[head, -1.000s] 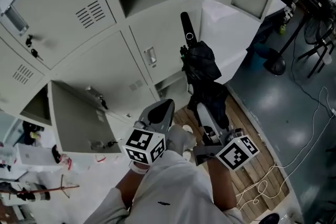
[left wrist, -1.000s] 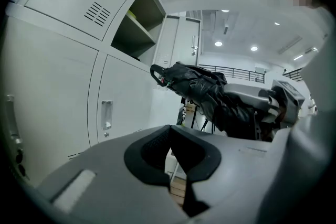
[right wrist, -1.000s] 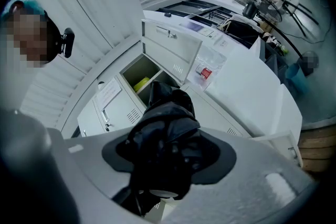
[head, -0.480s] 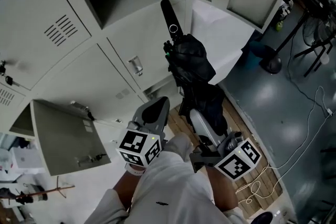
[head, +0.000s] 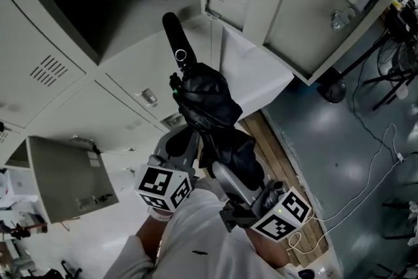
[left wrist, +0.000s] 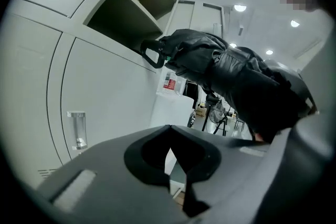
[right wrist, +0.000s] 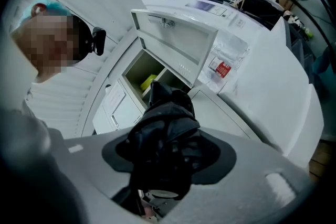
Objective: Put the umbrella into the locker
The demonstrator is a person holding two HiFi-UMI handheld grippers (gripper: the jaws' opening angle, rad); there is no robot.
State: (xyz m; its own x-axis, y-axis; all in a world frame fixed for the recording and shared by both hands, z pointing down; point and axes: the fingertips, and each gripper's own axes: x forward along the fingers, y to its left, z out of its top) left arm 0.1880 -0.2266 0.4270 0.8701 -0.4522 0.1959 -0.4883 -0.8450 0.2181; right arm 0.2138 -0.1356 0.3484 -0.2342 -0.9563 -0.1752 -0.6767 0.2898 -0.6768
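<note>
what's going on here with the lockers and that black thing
A person works with a handheld gripper in each hand. The right gripper is clamped on a folded black umbrella, whose handle points up toward an open locker compartment. The left gripper is beside it, jaws together and empty. The umbrella is not in the locker yet.

Black umbrella (head: 206,108), pale grey lockers (head: 124,85) — black-and-white square markers on left gripper (head: 183,139) and right gripper (head: 225,173).
</note>
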